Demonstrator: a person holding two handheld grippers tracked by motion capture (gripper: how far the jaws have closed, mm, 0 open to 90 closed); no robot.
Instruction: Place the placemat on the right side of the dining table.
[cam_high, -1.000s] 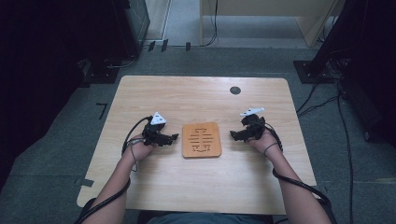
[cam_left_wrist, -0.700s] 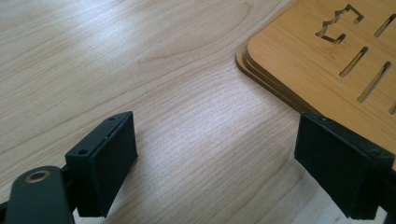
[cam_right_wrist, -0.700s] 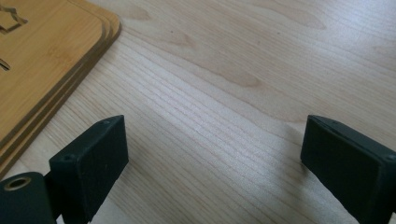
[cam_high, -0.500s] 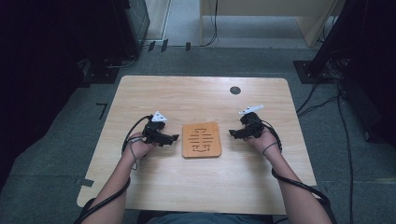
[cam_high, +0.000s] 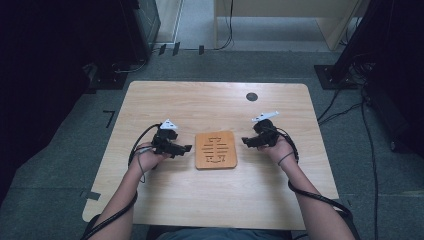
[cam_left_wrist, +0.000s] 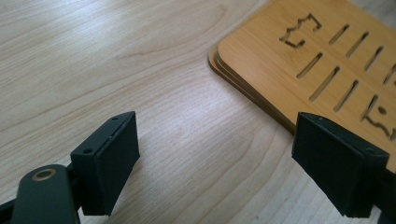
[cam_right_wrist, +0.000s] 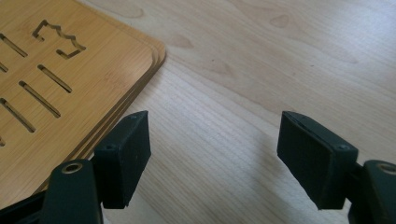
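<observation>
A square wooden board (cam_high: 215, 149) with cut-out slots lies flat in the middle of the table. In the gripper views it looks like a stack of thin boards (cam_left_wrist: 327, 60) (cam_right_wrist: 56, 84). My left gripper (cam_high: 186, 148) rests just left of it, pointing at its left edge, with the jaws wide apart over bare table (cam_left_wrist: 215, 135). Just right of the board, my right gripper (cam_high: 246, 141) points at its right edge. Its jaws have just been closing but still stand apart with nothing between them (cam_right_wrist: 215, 135).
The light wooden table (cam_high: 165, 102) has a small round black disc (cam_high: 252, 96) near its far edge. Dark stands and cables surround the table on the grey floor. Both forearms come in from the near edge.
</observation>
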